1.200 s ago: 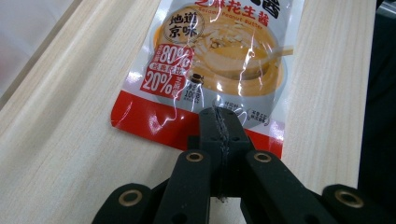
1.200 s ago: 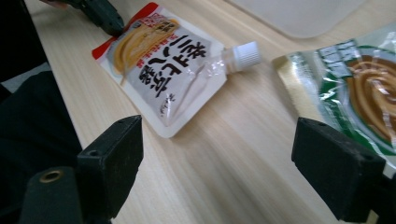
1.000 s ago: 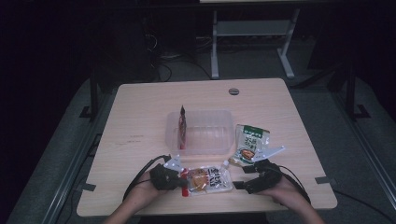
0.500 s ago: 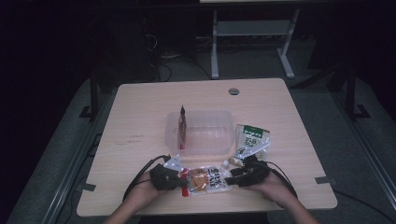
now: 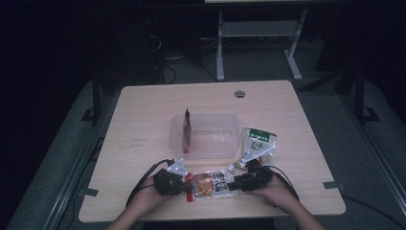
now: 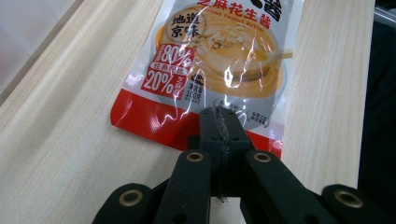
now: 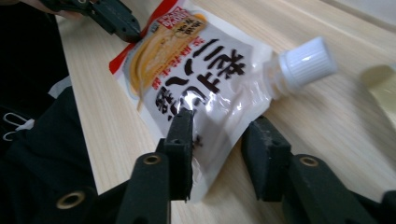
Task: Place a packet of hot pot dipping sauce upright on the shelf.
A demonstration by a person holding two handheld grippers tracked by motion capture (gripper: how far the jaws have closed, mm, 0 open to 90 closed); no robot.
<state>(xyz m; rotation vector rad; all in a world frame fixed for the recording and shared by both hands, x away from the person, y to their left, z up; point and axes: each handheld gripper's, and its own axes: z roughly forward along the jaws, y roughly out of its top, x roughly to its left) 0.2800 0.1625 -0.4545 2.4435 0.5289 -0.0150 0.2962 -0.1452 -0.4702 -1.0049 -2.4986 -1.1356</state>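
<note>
The sauce pouch (image 5: pixel 210 184) lies flat on the near edge of the tabletop (image 5: pixel 143 120), between my two hands, its red-banded bottom end toward my left and its white screw cap (image 7: pixel 306 58) toward my right. It sits just in front of the clear plastic tub (image 5: pixel 206 136), apart from it.

My left hand (image 5: pixel 153 189) rests low on the tabletop, pointing the left tool (image 6: pixel 219 116) inward along the surface. My right hand (image 5: pixel 273 187) lies the same way on the other side, aiming the right tool (image 7: pixel 217 140) back toward the left.

Both forearms are cut off by the bottom of the high view, and from up there the tools are dark lumps with their tips hard to make out. Inside the tub a dark narrow packet (image 5: pixel 187 129) stands upright against the left wall; I cannot read what it is. A green-and-white packet (image 5: pixel 257 141) lies just right of the tub.

The left tool is pressed together, pinching the pouch's red bottom edge. The right tool's jaws have just been closing and stand partly spread, straddling a corner of the pouch's shoulder below the cap; one jaw is against the film, the other has a gap beside it, so no pinch there yet.
</note>
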